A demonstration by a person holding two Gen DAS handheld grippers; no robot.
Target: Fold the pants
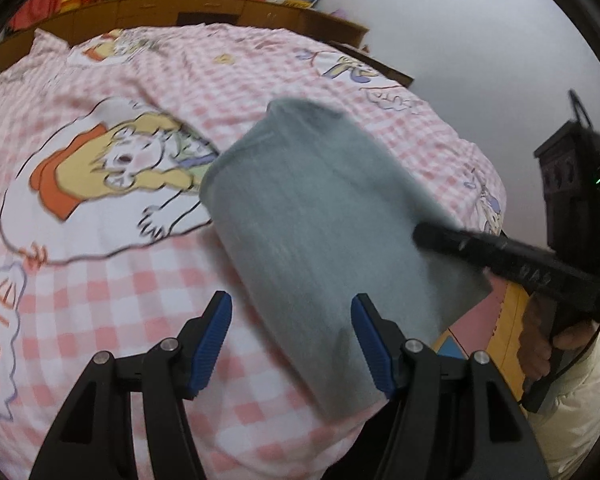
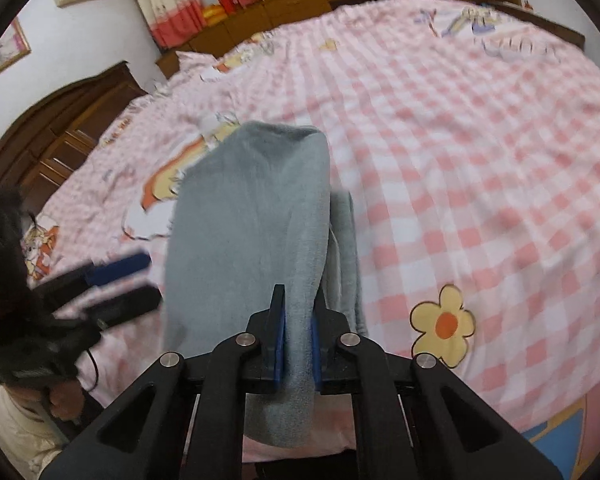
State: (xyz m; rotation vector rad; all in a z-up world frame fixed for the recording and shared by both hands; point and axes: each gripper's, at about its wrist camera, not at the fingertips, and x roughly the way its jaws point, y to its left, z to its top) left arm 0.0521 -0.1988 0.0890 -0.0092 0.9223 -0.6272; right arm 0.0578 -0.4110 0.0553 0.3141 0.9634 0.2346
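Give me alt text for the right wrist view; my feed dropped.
The right gripper has its jaws shut on the near edge of grey pants, which lie lengthwise away from the camera on a pink checked bedsheet. At the left, the open left gripper sits beside the pants, not touching them.

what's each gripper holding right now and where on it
The right gripper is shut on the near edge of the grey pants. The left gripper is open and holds nothing.
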